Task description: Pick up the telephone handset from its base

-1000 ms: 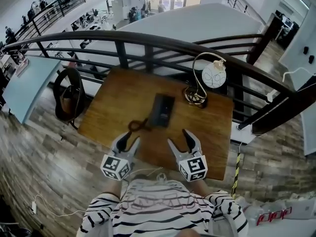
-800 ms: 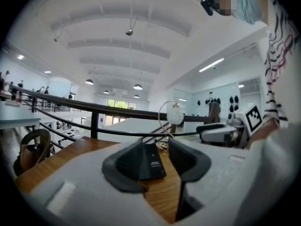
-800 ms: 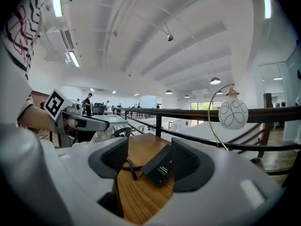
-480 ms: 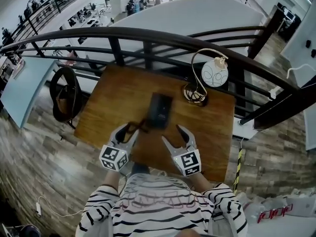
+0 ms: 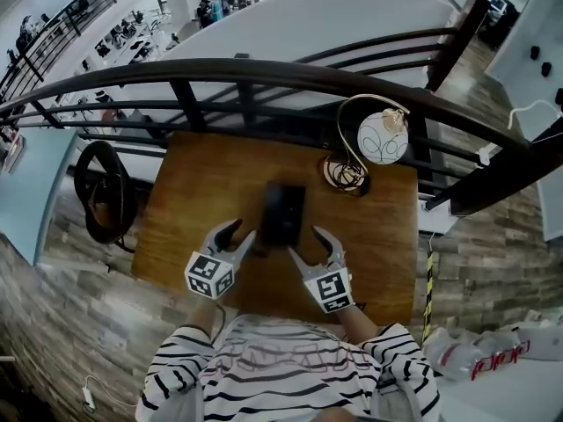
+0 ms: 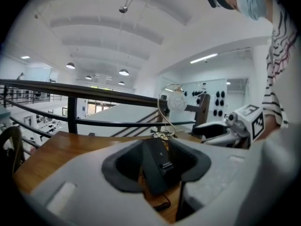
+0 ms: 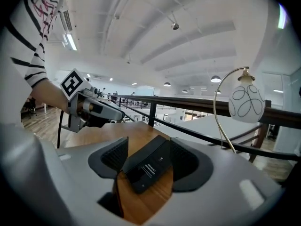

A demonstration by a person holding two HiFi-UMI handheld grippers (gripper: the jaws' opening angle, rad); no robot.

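Observation:
A black telephone (image 5: 283, 213) lies in the middle of the wooden table (image 5: 193, 192), its handset resting along the base. Its dark cord (image 6: 160, 204) trails off the near left end. My left gripper (image 5: 236, 234) is open at the phone's near left corner. My right gripper (image 5: 307, 244) is open at the near right corner. In the left gripper view the telephone (image 6: 159, 160) shows ahead through the gap of the left gripper (image 6: 157, 166), untouched. The right gripper view shows the telephone (image 7: 147, 166) the same way beyond the right gripper (image 7: 149, 159). Neither gripper holds anything.
A gold arc lamp with a white globe (image 5: 382, 137) stands at the table's far right, its base (image 5: 343, 174) close to the phone's far end. A dark railing (image 5: 264, 73) runs right behind the table. A round black chair (image 5: 97, 192) sits left of the table.
Both grippers have moved forward and down across the table, from near the front edge up to the phone's near end. Their jaws stay open. The phone has not moved.

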